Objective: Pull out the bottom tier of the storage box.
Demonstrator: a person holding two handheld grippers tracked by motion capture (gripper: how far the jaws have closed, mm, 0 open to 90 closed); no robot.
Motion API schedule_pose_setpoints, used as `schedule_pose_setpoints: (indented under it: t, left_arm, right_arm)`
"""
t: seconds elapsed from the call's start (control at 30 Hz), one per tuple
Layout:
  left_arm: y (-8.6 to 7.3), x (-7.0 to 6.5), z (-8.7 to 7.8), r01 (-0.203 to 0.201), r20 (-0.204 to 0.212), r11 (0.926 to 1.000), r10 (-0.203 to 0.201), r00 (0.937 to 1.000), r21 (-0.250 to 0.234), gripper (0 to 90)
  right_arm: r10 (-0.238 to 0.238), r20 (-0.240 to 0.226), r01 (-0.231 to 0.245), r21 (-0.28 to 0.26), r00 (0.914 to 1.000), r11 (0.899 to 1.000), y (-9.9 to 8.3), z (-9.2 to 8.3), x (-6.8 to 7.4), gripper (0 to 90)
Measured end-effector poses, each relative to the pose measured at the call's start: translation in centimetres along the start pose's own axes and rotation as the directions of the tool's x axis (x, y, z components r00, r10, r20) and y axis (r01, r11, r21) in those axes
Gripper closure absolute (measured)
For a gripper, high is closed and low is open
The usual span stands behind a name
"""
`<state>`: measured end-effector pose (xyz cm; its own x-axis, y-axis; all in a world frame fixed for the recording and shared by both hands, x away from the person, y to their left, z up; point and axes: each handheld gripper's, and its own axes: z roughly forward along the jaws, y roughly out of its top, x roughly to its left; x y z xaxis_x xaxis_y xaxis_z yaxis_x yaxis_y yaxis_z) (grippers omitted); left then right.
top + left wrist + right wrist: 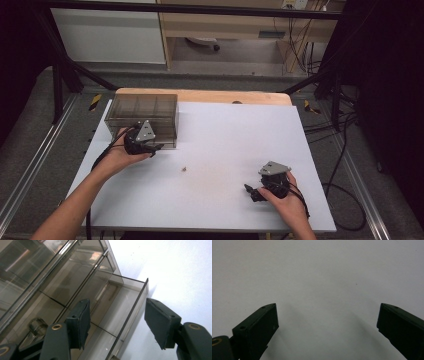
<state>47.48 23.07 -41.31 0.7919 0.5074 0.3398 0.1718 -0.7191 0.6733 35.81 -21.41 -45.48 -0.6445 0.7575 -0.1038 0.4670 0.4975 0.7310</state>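
A smoked clear drawer box (142, 112) stands at the back left of the white table (225, 140). My left gripper (152, 147) is at the box's front. In the left gripper view one drawer (117, 287) is pulled partway out, and its thin front panel (136, 310) runs between the open jaws of the left gripper (117, 302); the pads stand apart from it. A small rounded thing (37, 326) shows dimly through the smoked wall. My right gripper (250, 191) rests low at the front right, and in its own view the right gripper (327, 305) is open over bare white table.
A tiny brownish bit (184, 169) lies on the table between the two hands. A wooden strip (210, 96) borders the far edge. Black frame bars and cables (340, 150) run along the right side.
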Motion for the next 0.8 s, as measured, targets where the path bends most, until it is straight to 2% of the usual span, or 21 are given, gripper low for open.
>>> schedule_pose_setpoints:
  t: [0.23, 0.57, 0.7, 0.8]
  left_arm:
    - [-0.1, 0.4, 0.1, 0.007, 0.025, 1.0000, -0.007, 0.9997, -0.002, 39.2]
    - [-0.1, 0.2, 0.5, 0.002, 0.053, 1.0000, -0.002, 0.9986, 0.007, 41.5]
    - [-0.2, 0.0, 0.9, -0.009, 0.074, 0.9998, 0.008, 0.9972, 0.016, 45.2]
    - [-0.3, 0.0, 1.1, -0.004, 0.090, 0.9996, 0.001, 0.9959, 0.028, 48.2]
  right_arm:
    - [0.000, 0.000, 0.000, -0.002, 1.0000, 1.000, 0.0, 0.0, 0.0, 4.1]
    - [-0.002, 0.000, 0.002, -0.002, 1.0000, 1.000, 0.0, 0.0, 0.0, 4.1]
    - [-0.002, -0.001, 0.002, -0.003, 1.0000, 1.000, 0.0, 0.0, -0.1, 4.1]
    - [-0.001, -0.001, 0.001, -0.003, 1.0000, 1.000, 0.0, 0.0, 0.0, 4.1]
